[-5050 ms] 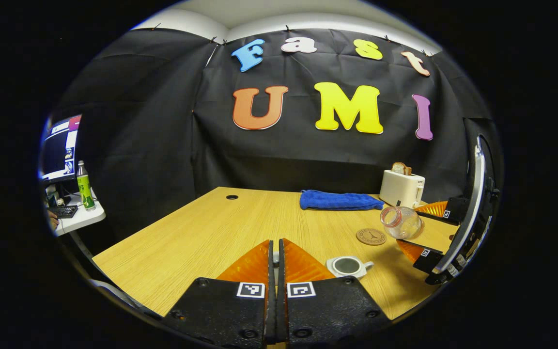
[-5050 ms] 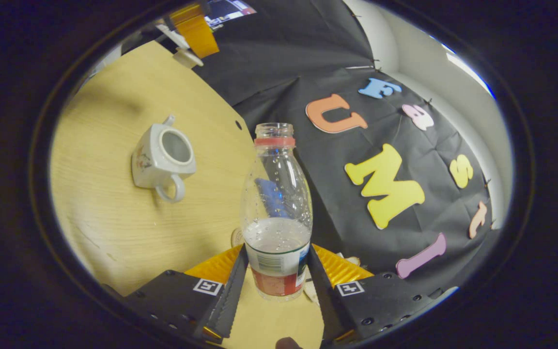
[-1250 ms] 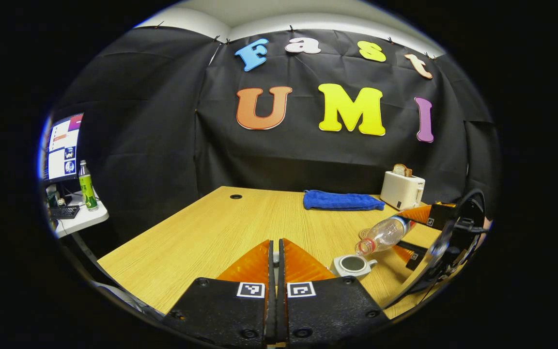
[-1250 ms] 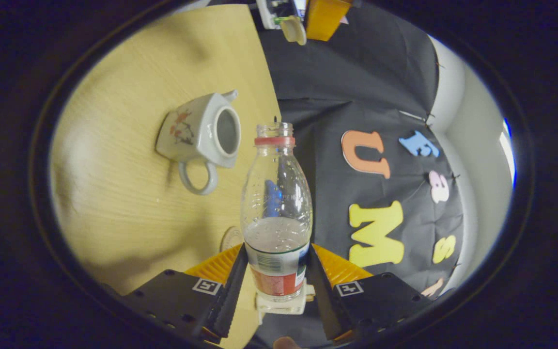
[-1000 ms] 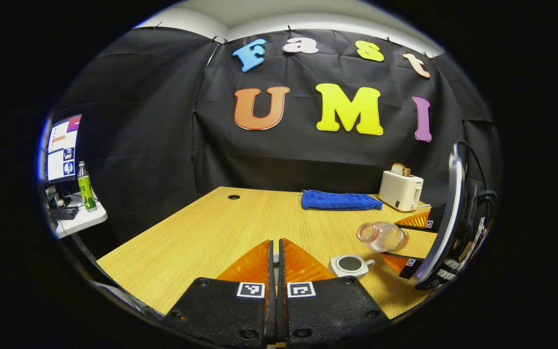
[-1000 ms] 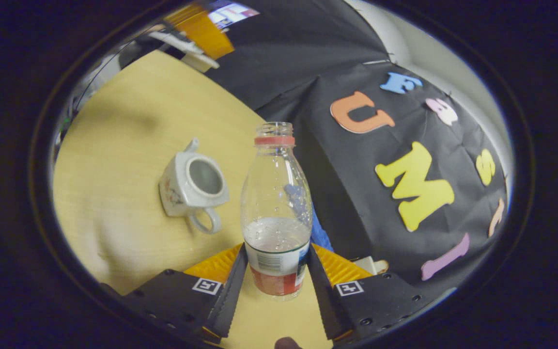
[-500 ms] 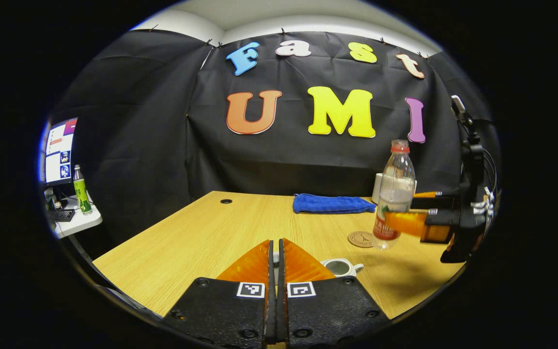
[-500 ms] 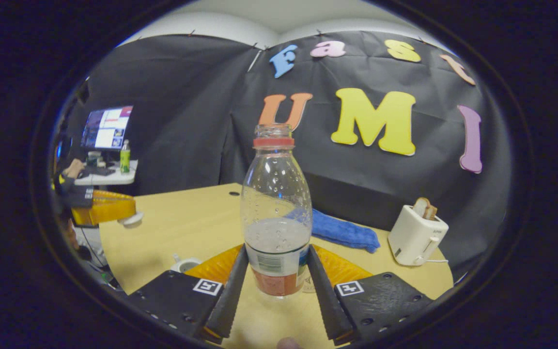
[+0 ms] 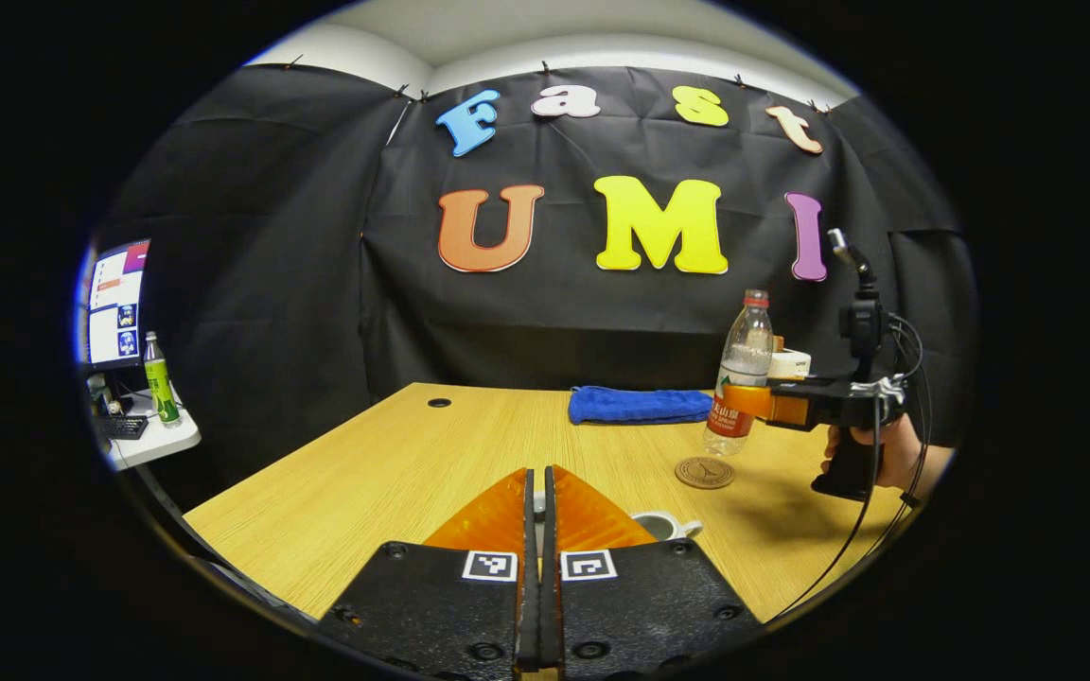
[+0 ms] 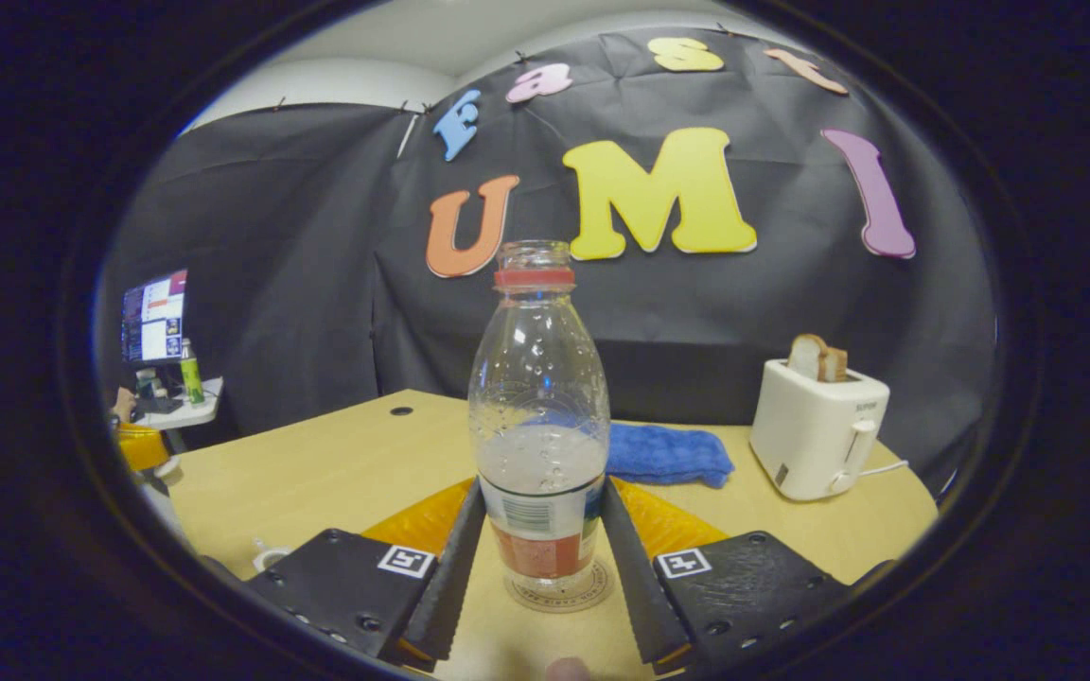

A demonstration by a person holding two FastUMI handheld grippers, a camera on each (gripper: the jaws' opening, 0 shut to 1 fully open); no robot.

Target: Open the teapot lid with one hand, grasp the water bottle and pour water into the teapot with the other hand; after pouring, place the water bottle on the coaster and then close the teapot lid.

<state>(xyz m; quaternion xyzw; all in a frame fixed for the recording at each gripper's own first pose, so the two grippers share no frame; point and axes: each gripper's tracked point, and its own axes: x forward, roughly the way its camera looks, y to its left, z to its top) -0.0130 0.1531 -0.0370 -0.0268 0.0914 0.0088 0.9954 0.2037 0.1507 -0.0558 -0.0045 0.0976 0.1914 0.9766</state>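
**Bottle upright above the coaster, ready to set down**

The right gripper [image 10: 539, 553] has both fingers pressed on the labelled lower part of the water bottle [image 10: 539, 416], which stands upright and uncapped with water left in its lower half. In the right gripper view the coaster [image 10: 559, 594] shows directly under the bottle's base; in the left gripper view the bottle [image 9: 742, 374] seems to hang above and slightly behind the coaster [image 9: 704, 472], so I cannot tell whether base and coaster touch. The left gripper [image 9: 536, 506] is drawn to a thin slit; something pale sits in that slit, probably the teapot lid, though I cannot be sure. The open teapot [image 9: 661, 525] sits on the desk [image 9: 394, 463] just beyond its fingers, near the coaster.

To finish this step well, lower the bottle straight down, keep it vertical, and centre the base inside the coaster's rim before letting go. Release only once it rests flat, then back away along the fingers so neither one drags the light bottle over.

One second ago the bottle was tipped toward the teapot, mouth down; half a second ago it was upright beside the coaster. Now it has moved over the coaster and the right hand [image 9: 890, 452] has come level.
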